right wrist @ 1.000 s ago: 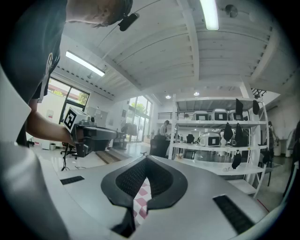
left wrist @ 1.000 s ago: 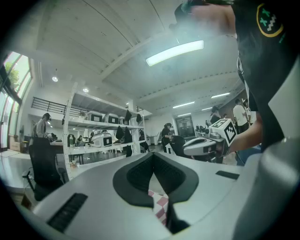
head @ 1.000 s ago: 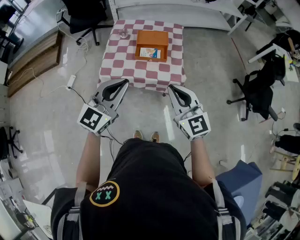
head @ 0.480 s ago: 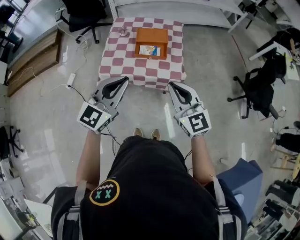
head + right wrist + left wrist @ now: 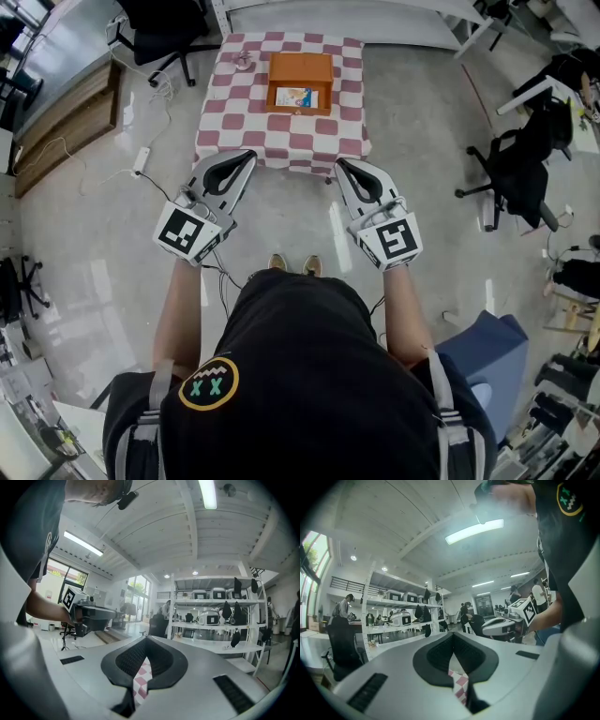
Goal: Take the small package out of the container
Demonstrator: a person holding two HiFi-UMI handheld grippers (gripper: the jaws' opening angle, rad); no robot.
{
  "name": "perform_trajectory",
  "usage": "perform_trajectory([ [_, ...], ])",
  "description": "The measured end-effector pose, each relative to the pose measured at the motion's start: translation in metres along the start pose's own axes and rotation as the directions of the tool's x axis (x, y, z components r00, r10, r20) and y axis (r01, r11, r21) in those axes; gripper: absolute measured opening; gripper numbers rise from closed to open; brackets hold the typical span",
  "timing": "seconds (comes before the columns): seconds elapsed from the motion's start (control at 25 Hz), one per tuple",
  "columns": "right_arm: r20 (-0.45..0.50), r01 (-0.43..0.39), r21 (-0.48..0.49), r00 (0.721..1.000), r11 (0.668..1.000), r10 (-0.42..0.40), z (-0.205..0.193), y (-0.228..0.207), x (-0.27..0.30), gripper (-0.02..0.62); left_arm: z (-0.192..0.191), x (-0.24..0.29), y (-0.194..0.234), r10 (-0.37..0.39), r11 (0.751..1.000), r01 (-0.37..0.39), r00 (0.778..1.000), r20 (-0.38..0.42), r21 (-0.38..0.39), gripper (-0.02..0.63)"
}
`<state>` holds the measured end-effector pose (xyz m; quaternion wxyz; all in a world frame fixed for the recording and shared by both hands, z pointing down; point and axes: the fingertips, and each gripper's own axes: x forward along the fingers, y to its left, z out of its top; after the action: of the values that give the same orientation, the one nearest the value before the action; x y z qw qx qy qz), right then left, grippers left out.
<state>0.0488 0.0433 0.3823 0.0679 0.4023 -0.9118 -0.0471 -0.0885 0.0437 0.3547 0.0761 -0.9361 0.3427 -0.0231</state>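
1. A person (image 5: 281, 375) is standing facing a small red-and-white checked table (image 5: 281, 141), holding a gripper level in each hand
2. The left gripper (image 5: 249, 157) is showing its jaws pressed together with nothing between them
3. The right gripper (image 5: 341, 165) is likewise sitting closed tight and empty
4. The small package (image 5: 295, 97) is lying inside the orange container (image 5: 300, 59) on the table, well apart from both grippers
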Motion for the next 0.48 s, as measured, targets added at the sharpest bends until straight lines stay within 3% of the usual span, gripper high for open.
perform_trajectory([
  [0.48, 0.004, -0.011, 0.013, 1.0, 1.0, 0.011, -0.001, -0.0013, 0.0029, 0.075, -0.0021, 0.0037, 0.0025, -0.007, 1.0, 0.007, 1.0, -0.002, -0.004, 0.017],
])
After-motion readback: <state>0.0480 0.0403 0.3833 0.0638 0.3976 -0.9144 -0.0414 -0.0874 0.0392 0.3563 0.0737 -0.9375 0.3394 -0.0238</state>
